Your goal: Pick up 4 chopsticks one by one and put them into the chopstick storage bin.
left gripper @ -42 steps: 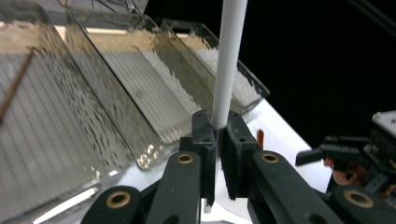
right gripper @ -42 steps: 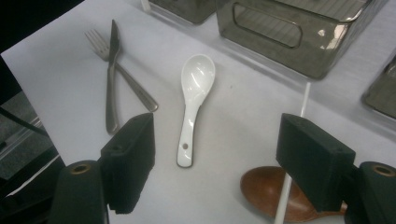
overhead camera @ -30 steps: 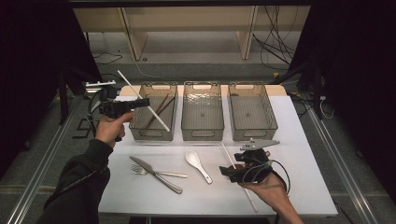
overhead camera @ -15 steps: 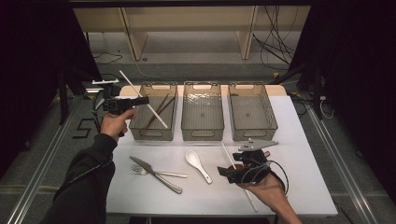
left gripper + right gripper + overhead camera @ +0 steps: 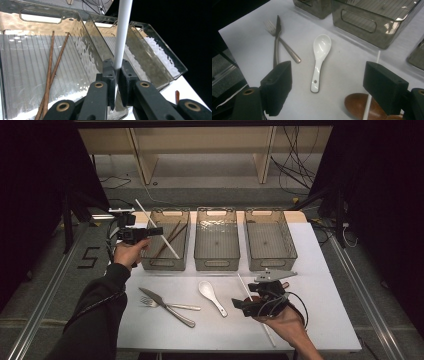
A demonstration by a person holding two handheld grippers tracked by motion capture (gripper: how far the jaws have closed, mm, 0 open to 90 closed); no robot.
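My left gripper (image 5: 156, 231) has its jaws clenched on a white chopstick (image 5: 156, 229), which slants across the near-left rim of the leftmost clear bin (image 5: 165, 262) at the tabletop's far left; seen along the jaws, the stick rises straight up from between them. Two brown chopsticks (image 5: 51, 75) lie inside that bin. My right gripper (image 5: 243, 306) rests near the tabletop's (image 5: 320, 310) front edge, jaws released and wide apart, with a white ceramic spoon (image 5: 320, 62) lying between them. A second white chopstick (image 5: 372, 87) and a brown wooden spoon (image 5: 357, 105) lie beside the right jaw. A knife (image 5: 167, 307) and fork (image 5: 172, 305) lie crossed near the front-left.
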